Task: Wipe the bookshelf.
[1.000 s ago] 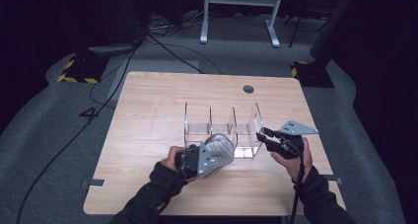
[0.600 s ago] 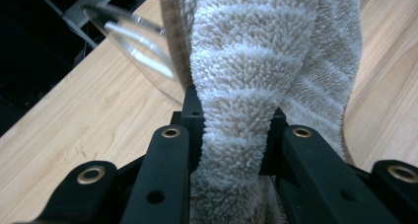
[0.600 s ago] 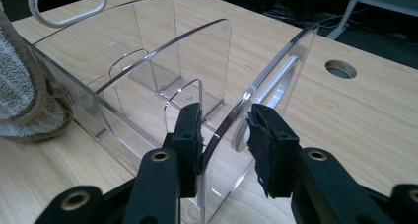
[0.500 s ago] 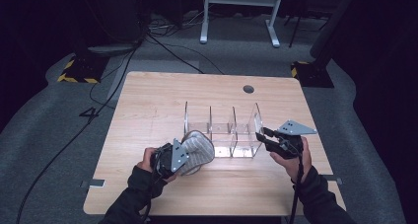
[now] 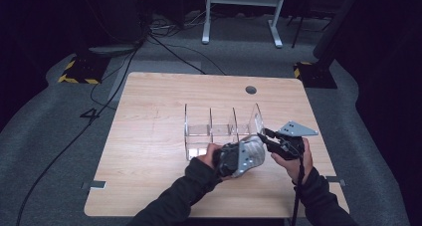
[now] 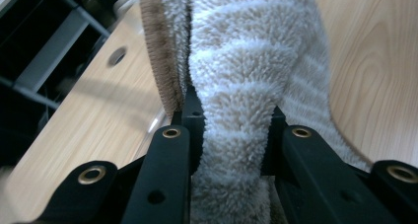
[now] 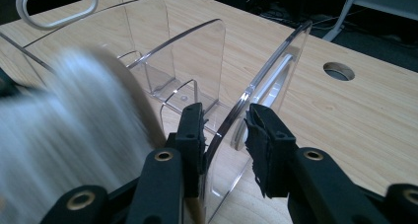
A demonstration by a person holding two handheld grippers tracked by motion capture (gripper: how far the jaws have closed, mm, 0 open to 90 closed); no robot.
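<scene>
A clear acrylic rack [image 5: 221, 129] with upright dividers stands on the wooden table [image 5: 149, 136]. My left gripper [image 5: 245, 156] is shut on a fluffy white piece with a brown edge [image 5: 254, 147], held just in front of the rack's right end. In the left gripper view the pads [image 6: 190, 115] squeeze the fluffy piece [image 6: 236, 61] tight. My right gripper [image 5: 267, 136] sits at the rack's right end panel. Its jaws [image 7: 224, 130] straddle the clear panel [image 7: 266, 71] and have just been closing, with small gaps still showing beside the pads. The fluffy piece [image 7: 74, 135] blurs past on its left.
A round cable hole [image 5: 251, 90] lies in the table behind the rack. Bare tabletop stretches left of the rack and along the front edge. Cables and a white stand [image 5: 239, 7] are on the floor beyond the table.
The left gripper with the fluffy piece first swung left away from the rack, then came back right, close beside the right gripper. The right hand kept still on the end panel.
</scene>
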